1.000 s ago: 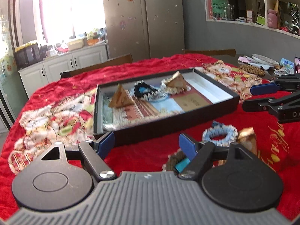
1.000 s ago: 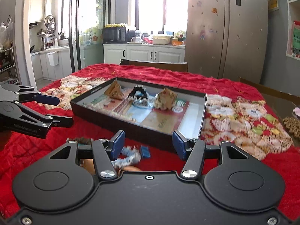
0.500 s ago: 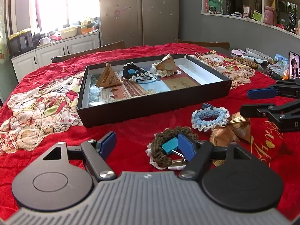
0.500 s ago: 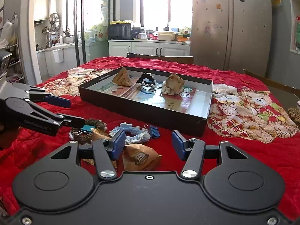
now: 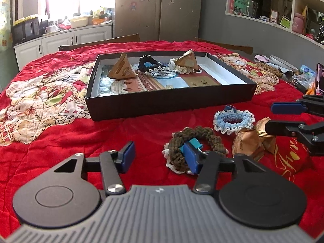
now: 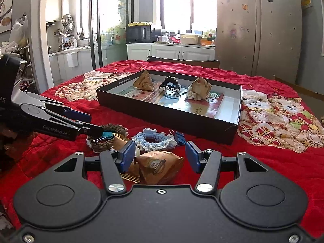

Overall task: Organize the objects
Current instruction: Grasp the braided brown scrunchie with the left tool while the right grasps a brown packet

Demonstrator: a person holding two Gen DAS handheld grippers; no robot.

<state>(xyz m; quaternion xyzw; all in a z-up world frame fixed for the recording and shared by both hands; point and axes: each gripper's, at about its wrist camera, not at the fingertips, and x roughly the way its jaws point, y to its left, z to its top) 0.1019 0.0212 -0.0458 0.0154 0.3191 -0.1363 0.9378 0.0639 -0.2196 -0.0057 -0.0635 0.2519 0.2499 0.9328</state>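
A black tray [image 5: 162, 105] [image 6: 162, 119] on the red cloth holds two brown triangular packets, a black scrunchie [image 5: 148, 63] and a cream one. In front of it lie a brown scrunchie [image 5: 204, 136] [image 6: 110, 128] with a teal binder clip [image 5: 195, 144], a light blue scrunchie [image 5: 232, 119] [image 6: 154, 140] and brown snack packets [image 5: 249, 143] [image 6: 160, 167]. My left gripper [image 5: 160, 157] is open, its right finger touching the brown scrunchie. My right gripper [image 6: 160, 157] is open, with a packet between its fingers.
A blue clip [image 6: 180, 137] lies by the tray's near wall. At the far right of the table are a phone [image 5: 320, 79], plates and clutter. Chairs stand behind the table, with kitchen cabinets and a fridge beyond.
Both grippers have pulled back and lowered toward the loose items in front of the tray. The scrunchies and packets now sit at the fingertips. Both stay open.
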